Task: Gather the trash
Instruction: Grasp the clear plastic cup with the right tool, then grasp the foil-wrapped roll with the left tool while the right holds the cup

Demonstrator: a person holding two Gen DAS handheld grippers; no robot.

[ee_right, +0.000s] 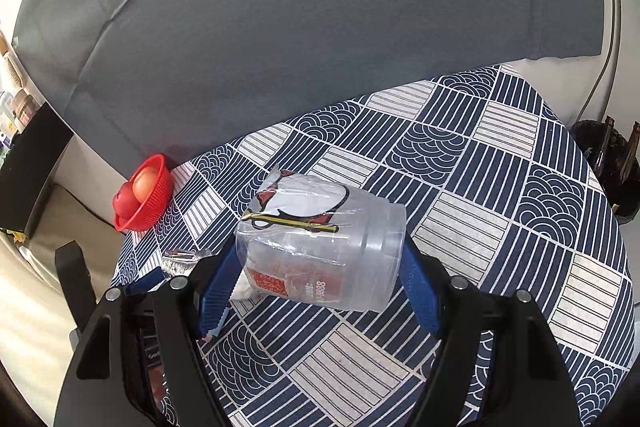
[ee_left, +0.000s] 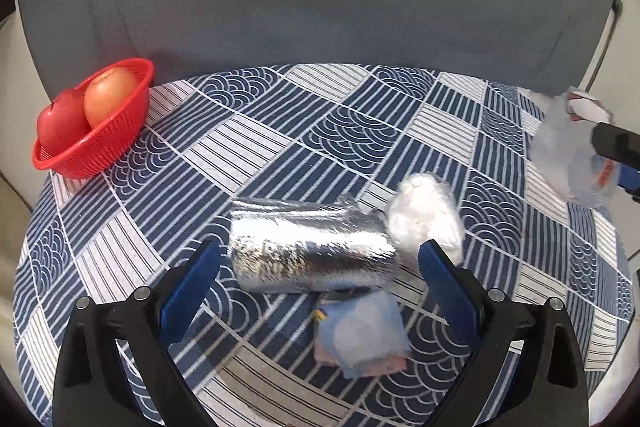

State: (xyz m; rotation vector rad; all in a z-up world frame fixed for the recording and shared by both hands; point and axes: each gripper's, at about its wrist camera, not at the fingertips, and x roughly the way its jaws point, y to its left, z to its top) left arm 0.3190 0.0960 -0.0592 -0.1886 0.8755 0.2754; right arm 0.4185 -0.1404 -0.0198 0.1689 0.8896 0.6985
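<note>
While the right tongs (ee_right: 320,279) clamp the clear plastic cup (ee_right: 324,247) mid-frame, the left tongs (ee_left: 320,267), open and empty, should straddle the foil roll (ee_left: 312,251) at lower centre squarely before closing.

Count, both wrist views together.

Hand-held grippers: two. The left hand-held gripper (ee_left: 319,263) stands with jaws apart; the right hand-held gripper (ee_right: 320,279) is clamped on the cup.

Clear plastic cup (ee_right: 324,247): one, printed, with torn film at its mouth.

Foil-wrapped roll (ee_left: 312,247): one, near centre of the desk (ee_left: 352,115).

White crumpled wad (ee_left: 426,213): one, just right of the roll.

Flat pale-blue wrapper (ee_left: 362,339): one, near side of the roll.

Red basket (ee_left: 94,131): one, far left.

Apples (ee_left: 110,97): two, both in the basket.
</note>
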